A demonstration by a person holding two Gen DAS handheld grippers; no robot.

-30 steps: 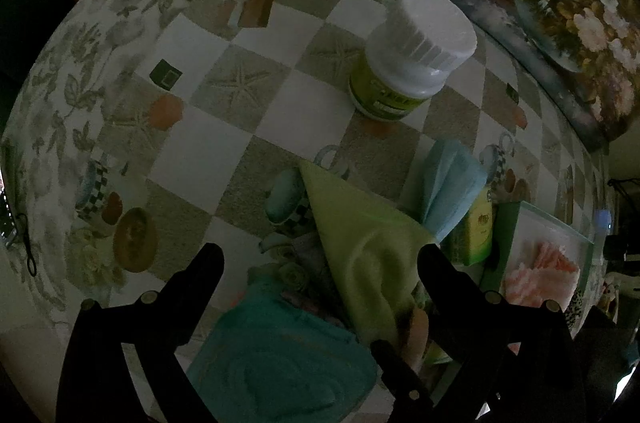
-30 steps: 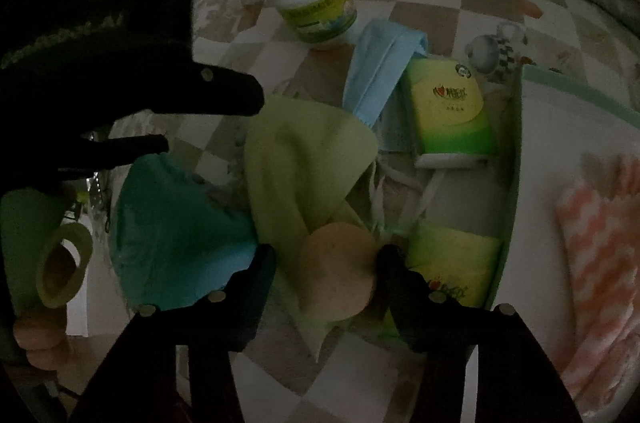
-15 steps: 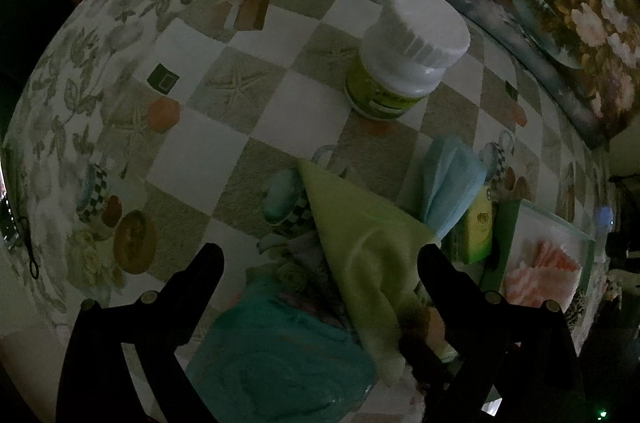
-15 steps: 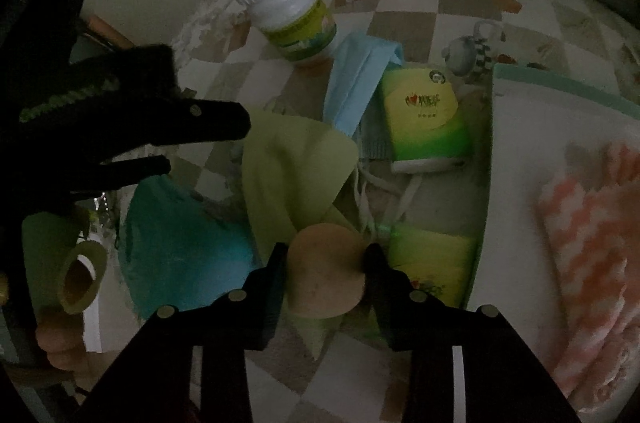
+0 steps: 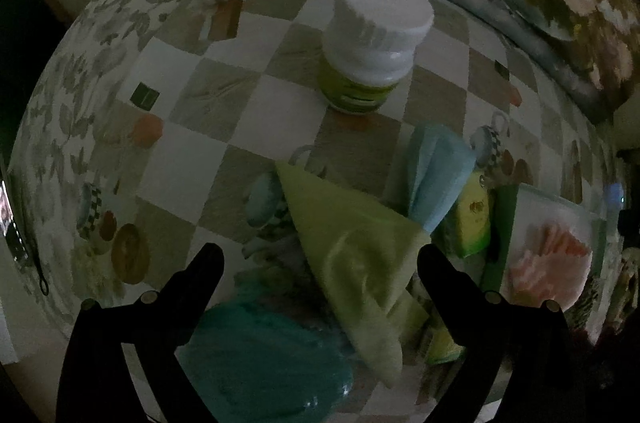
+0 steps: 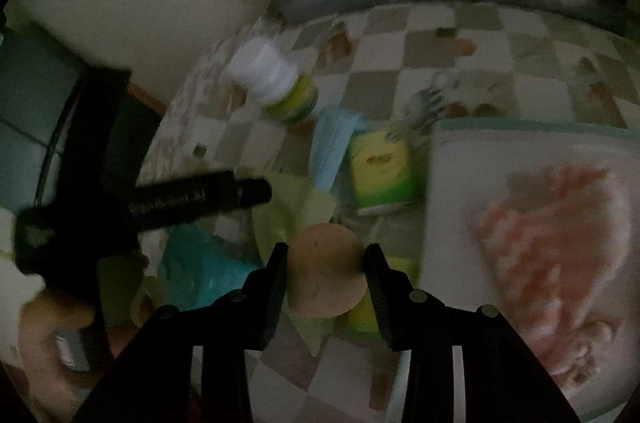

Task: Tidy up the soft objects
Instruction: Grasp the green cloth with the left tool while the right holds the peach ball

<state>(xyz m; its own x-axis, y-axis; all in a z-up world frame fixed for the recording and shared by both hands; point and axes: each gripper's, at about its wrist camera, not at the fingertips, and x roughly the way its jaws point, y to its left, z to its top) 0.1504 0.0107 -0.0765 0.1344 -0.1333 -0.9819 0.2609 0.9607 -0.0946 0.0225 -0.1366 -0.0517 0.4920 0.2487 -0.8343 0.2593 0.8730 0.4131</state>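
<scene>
Down in the left wrist view, the left gripper (image 5: 316, 263) hangs over the checked tablecloth (image 5: 180, 167) with its jaws spread wide and nothing between them. Under it lie a yellow-green cloth (image 5: 352, 247) and a teal towel (image 5: 256, 355), the cloth overlapping the towel's edge. A folded blue cloth (image 5: 438, 175) sits just beyond, next to a green tissue pack (image 5: 474, 219). A white-capped bottle (image 5: 372, 43) stands upright farther off. At the right, a white bin (image 5: 532, 207) holds a pink striped cloth (image 5: 548, 263).

In the right wrist view, blurred, the right gripper (image 6: 325, 255) has just closed on a round tan sponge (image 6: 326, 273); both pads press its sides and it looks lifted above the yellow-green cloth (image 6: 292, 211). The bin (image 6: 444, 183) is just to the right, the pink cloth (image 6: 552, 235) inside it.

The sponge looks light and squashy, so it should give under the pads rather than slip; a grip across its middle, as here, seems sound. The cloths are limp and will droop, best pinched at a raised fold or corner.
</scene>
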